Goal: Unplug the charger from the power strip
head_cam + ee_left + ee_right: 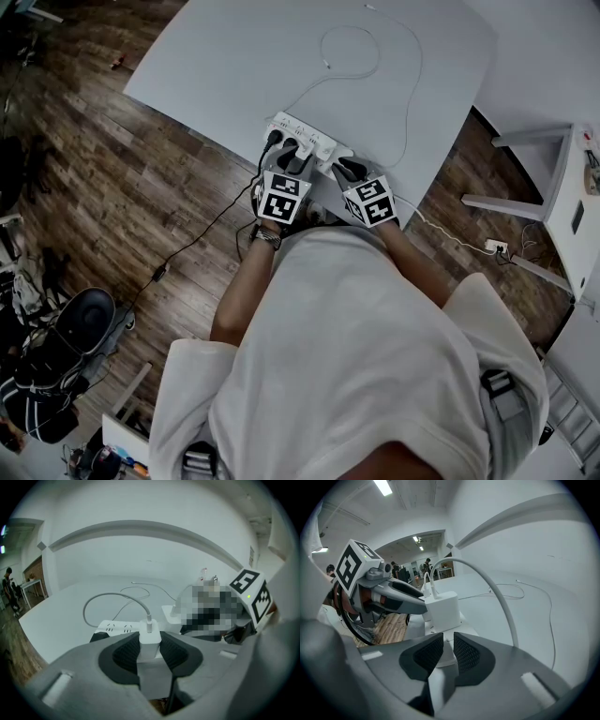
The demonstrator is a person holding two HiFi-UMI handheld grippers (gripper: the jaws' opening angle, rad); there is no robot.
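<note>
A white power strip [305,139] lies at the near edge of the white table [234,66]. A white charger [150,641] stands plugged into it, and my left gripper [150,645] is shut on the charger's sides. From the charger's top a white cable [108,602] loops away across the table. My right gripper [444,651] is shut on the strip's [446,645] near end, just right of the charger [443,609]. In the head view both grippers, left [292,155] and right [345,169], sit side by side over the strip and hide the charger.
A black plug [274,139] sits in the strip's left end; its black cord [202,234] runs down over the wooden floor. The white cable [352,52] coils further back on the table. A dark chair [80,323] stands lower left, white furniture [562,187] at right.
</note>
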